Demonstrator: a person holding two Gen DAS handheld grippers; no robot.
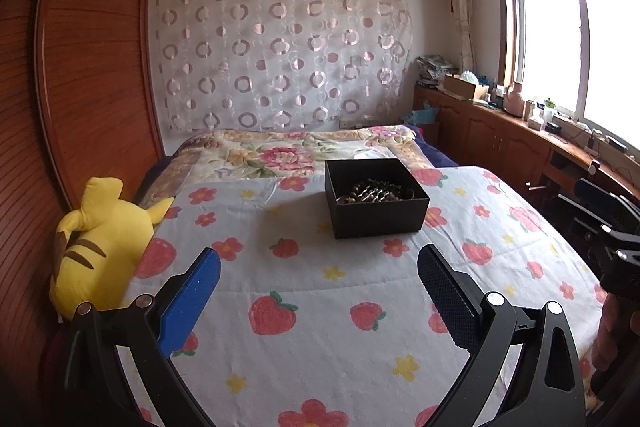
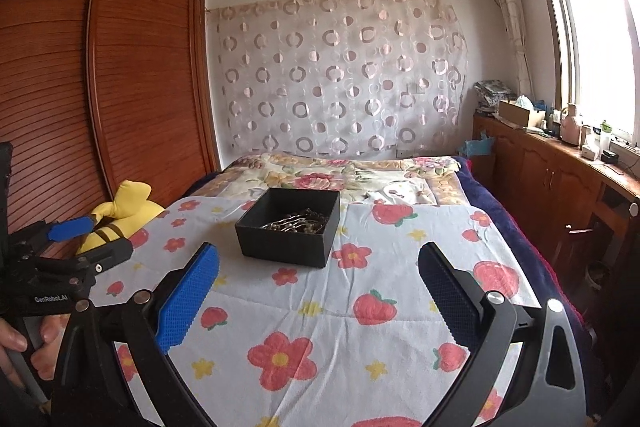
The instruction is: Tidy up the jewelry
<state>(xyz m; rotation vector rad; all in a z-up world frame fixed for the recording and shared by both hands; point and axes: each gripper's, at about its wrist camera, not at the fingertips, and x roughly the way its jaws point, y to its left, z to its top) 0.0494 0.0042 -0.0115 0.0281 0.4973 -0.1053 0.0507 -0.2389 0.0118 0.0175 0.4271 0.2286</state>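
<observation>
Bed: my landmark, a strawberry-and-flower quilt point(image 1: 320, 291); its near edge is cut off below both views.
Wardrobe: slatted wood doors point(image 2: 132, 67) left of the bed, top cropped.
Plush: yellow toy point(image 1: 96, 251) at the bed's left edge, face hidden from me.
Box: black open jewelry box point(image 1: 376, 215) sits mid-bed, ahead of both grippers.
Jewelry: a tangle of beads and chains point(image 2: 300, 221) inside the box; I cannot separate the pieces.
Left gripper point(image 1: 320, 263): jaws wide apart, holding nothing, above the quilt.
Right gripper point(image 2: 318, 259): jaws wide apart, holding nothing.
Writing: "GenRobot.AI" on the left gripper's body, seen from my right view.
</observation>
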